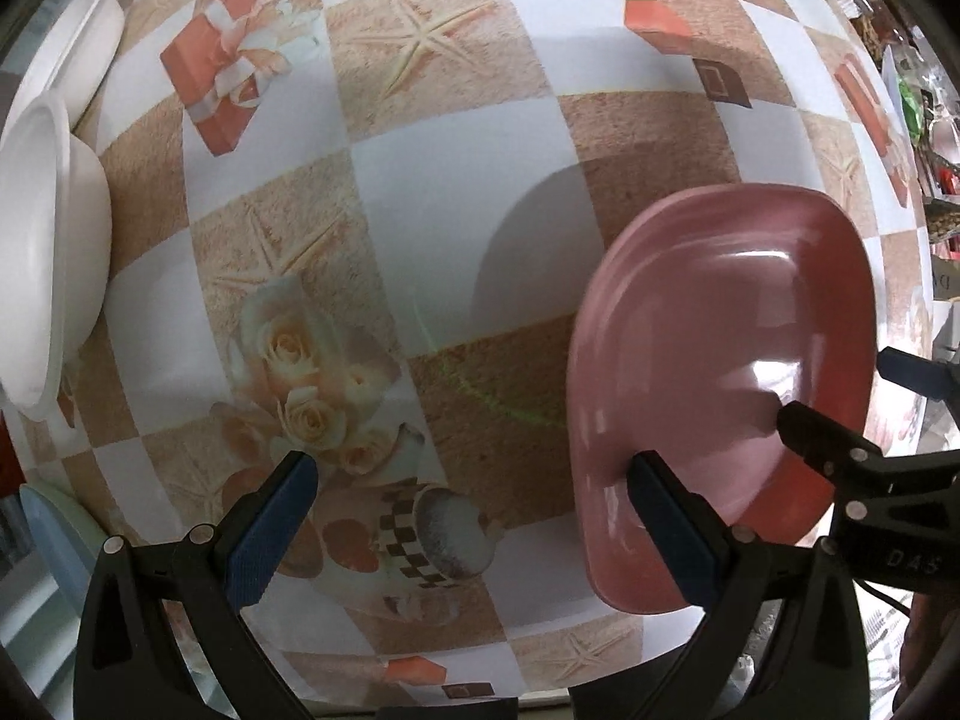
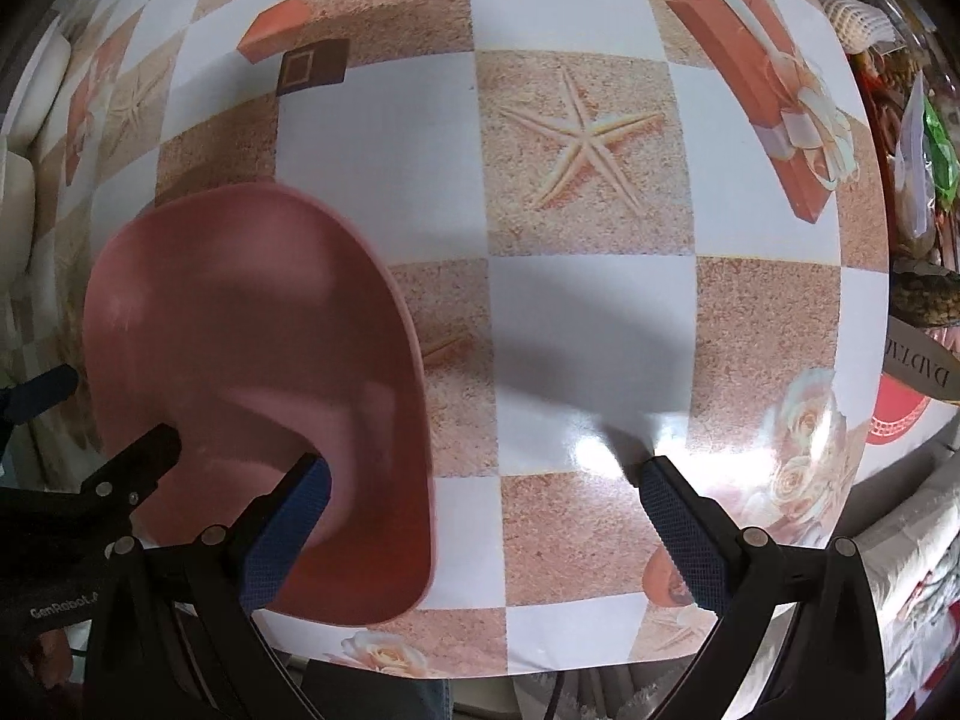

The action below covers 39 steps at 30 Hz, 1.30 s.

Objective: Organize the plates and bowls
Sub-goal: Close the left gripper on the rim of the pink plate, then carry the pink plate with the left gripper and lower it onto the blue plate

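Observation:
A pink bowl (image 1: 720, 360) stands upright on the patterned tablecloth (image 1: 420, 180), low and right in the left wrist view and low and left in the right wrist view, pink bowl (image 2: 252, 360). My left gripper (image 1: 477, 480) is open wide; its right finger is over the bowl's left wall and its left finger is over the cloth. My right gripper (image 2: 486, 480) is open wide too, with its left finger over the bowl's inside and its right finger over the cloth. Each view shows the other gripper's black fingers at the bowl's far side. Neither grips anything.
Two white bowls (image 1: 54, 240) sit at the table's left edge, with another white dish (image 1: 78, 30) behind them. Pale blue and green plates (image 1: 48, 528) lie at the lower left. Packets and clutter (image 2: 918, 138) line the right edge.

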Tool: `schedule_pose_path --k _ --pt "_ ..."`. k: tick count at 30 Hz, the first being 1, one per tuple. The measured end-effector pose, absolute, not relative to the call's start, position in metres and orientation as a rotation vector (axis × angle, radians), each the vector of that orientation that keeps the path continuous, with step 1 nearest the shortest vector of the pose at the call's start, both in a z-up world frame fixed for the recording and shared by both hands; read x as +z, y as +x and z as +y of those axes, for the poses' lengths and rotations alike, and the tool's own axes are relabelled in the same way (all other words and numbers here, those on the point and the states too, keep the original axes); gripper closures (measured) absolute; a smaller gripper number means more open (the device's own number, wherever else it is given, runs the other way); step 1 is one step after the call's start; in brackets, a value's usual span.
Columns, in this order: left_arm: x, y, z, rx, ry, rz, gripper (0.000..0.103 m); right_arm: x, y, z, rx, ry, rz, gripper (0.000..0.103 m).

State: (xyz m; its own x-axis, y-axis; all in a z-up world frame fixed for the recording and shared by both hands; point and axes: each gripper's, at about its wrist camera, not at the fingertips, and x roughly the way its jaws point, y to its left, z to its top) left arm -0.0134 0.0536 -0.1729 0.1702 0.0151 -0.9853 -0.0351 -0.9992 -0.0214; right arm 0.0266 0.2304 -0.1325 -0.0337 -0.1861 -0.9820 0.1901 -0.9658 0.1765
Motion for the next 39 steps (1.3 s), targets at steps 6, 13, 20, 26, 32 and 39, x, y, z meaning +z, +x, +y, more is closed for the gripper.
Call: schedule_pose_path --k 6,13,20,26,32,39 --pt "-0.172 -0.007 0.070 2.001 -2.373 0.017 0.000 -0.138 0.023 0.233 -2.090 1.974 -0.004 0.000" --pt "-0.161 0.002 0.071 2.056 -2.338 -0.001 0.000 -0.137 0.018 0.237 -2.097 1.964 -0.005 0.000" --pt "-0.166 -0.003 0.068 1.969 -2.448 -0.045 0.000 -0.136 0.012 0.246 -2.124 1.974 -0.069 0.000" --pt "-0.153 -0.005 0.087 1.960 -2.356 0.076 0.019 -0.127 0.018 0.244 -2.127 1.941 -0.054 0.022" --pt "-0.142 -0.001 0.105 1.951 -2.266 0.173 0.046 -0.119 0.023 0.236 -2.120 1.911 -0.034 0.051" --pt "-0.135 0.006 0.094 1.914 -2.243 0.169 0.080 -0.119 0.033 0.216 -2.076 1.906 -0.021 0.066"
